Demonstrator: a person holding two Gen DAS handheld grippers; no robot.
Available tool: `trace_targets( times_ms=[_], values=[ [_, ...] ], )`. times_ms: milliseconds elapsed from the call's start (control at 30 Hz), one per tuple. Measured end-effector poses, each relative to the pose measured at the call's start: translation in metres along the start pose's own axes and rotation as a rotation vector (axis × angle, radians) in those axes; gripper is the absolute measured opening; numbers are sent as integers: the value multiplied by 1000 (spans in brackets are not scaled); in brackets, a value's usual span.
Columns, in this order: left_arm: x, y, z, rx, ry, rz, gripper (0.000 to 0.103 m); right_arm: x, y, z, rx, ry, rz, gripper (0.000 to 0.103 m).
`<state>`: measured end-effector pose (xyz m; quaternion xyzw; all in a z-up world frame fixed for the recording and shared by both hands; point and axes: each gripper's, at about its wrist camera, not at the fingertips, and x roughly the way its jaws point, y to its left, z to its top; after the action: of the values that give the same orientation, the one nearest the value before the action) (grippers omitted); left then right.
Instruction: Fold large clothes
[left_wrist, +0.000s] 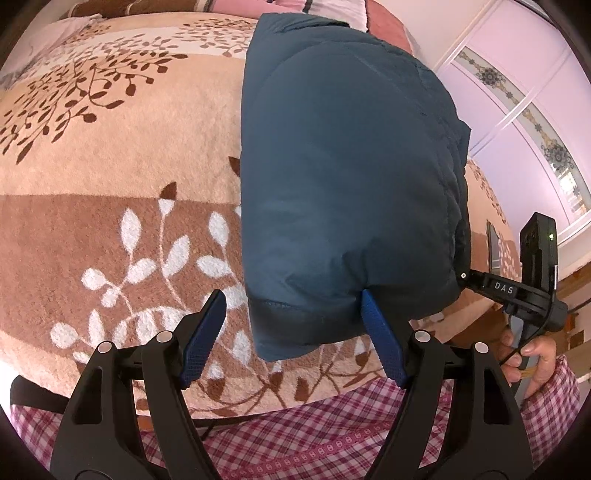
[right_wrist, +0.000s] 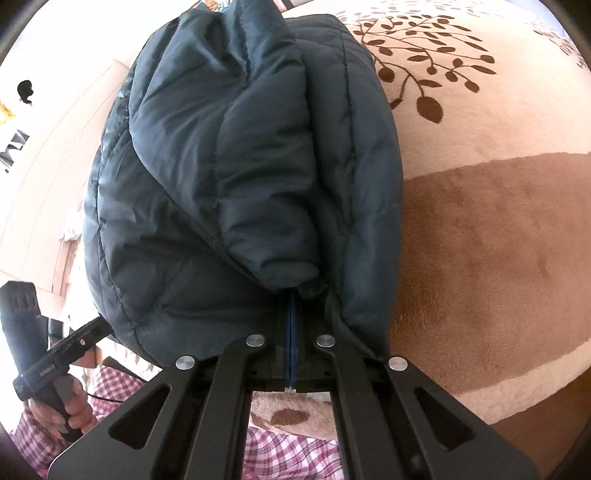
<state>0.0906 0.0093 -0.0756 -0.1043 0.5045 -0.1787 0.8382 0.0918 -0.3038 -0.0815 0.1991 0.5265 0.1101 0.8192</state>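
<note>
A dark teal puffer jacket, folded into a thick bundle, lies on a beige-and-brown leaf-patterned plush blanket. The left gripper has its jaws spread wide at the bundle's near edge — one blue pad touches the fabric. The right gripper has its jaws pressed together, tips buried among the jacket's near folds — whether cloth is pinched, I cannot tell.

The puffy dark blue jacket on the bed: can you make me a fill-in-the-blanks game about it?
1. The puffy dark blue quilted jacket lies on a fuzzy blanket patterned with ____.
2. The left gripper has its jaws ____.
3. The right gripper has its jaws ____.
4. The person's sleeve has a ____ pattern.

Missing words: leaves; open; shut; checked
</note>
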Motion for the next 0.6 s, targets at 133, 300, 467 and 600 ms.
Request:
trace_targets(
  times_ms=[133, 300, 467, 600],
  values=[
    [-13, 2, 6, -25, -33, -24, 76, -7, 11, 0, -26, -10, -32, 0],
    [-31, 7, 23, -79, -96, -74, 84, -21, 15, 2, -20, -31, -15, 0],
    [-32, 3, 40, -74, -114, -77, 85, -55, 15, 10, -17, -114, 20, 1],
    [-28, 4, 51, -98, -113, -88, 85, -78, 16, 26, -23, -180, -7, 3]
  ],
)
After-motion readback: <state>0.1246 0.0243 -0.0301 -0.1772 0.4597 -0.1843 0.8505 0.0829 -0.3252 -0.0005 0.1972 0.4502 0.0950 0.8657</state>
